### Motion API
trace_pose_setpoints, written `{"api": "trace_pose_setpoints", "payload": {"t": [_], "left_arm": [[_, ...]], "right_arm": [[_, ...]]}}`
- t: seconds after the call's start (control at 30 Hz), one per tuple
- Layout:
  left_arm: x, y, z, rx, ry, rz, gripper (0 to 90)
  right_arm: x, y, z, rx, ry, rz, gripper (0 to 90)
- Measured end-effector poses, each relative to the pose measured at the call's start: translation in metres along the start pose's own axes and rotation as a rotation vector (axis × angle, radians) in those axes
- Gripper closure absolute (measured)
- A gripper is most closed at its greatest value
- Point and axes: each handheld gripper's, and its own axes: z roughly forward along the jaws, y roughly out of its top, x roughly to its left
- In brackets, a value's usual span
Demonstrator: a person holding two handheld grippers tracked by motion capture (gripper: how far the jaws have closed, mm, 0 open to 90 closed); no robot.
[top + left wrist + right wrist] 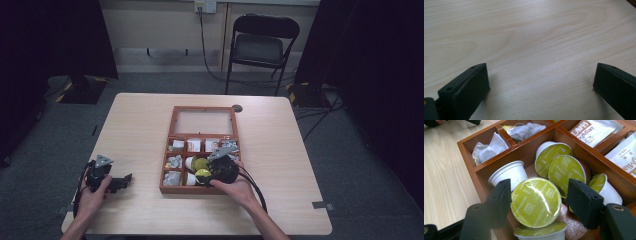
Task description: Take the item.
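So the right gripper (537,202) has its two black jaws spread around a cappuccino capsule (536,202), green foil lid facing the camera. The left jaw looks like it's touching the capsule's rim at about 9 o'clock; the right jaw sits just off the rim at 3 o'clock, so whether it's actually pinching is hard to call. The capsule sits in the near row of the wooden organizer box (472,173), in the middle compartment, on top of another capsule (540,232) at 6 o'clock. More of them crowd around: a white one on its side (509,173) at 10 o'clock, two green-lidded ones (567,168) at 1 o'clock, another (605,188) at 3 o'clock. Tea bags (486,150) fill the compartments beyond at 11 o'clock, and instant-drink sachets (594,130) lie at 1 o'clock.

From the high view, the right hand (235,186) holds that gripper over the box's near edge, with the glass lid (204,121) flipped open at 12 o'clock.

The left gripper (541,82) rests on the table (529,30) with jaws wide apart, bare wood between them. It's well off at 9 o'clock from the box, held by the left hand (92,192).
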Motion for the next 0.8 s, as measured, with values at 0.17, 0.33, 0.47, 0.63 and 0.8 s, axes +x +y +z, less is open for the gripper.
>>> {"api": "trace_pose_setpoints", "payload": {"t": [0.17, 0.33, 0.47, 0.63, 0.8], "left_arm": [[0.000, 0.000, 0.000, 0.000, 0.000, 0.000, 0.0], [0.000, 0.000, 0.000, 0.000, 0.000, 0.000, 0.0], [0.000, 0.000, 0.000, 0.000, 0.000, -0.001, 0.0], [0.000, 0.000, 0.000, 0.000, 0.000, -0.002, 0.0], [0.000, 0.000, 0.000, 0.000, 0.000, -0.002, 0.0]], "right_arm": [[0.002, -0.001, 0.004, 0.013, -0.011, -0.012, 35.6], [0.002, -0.001, 0.005, 0.021, -0.010, -0.015, 35.0], [0.003, -0.001, 0.006, 0.034, -0.011, -0.023, 34.7], [0.003, 0.000, 0.011, 0.092, -0.010, -0.020, 33.8], [0.003, 0.001, 0.014, 0.116, -0.010, -0.035, 35.6]]}}
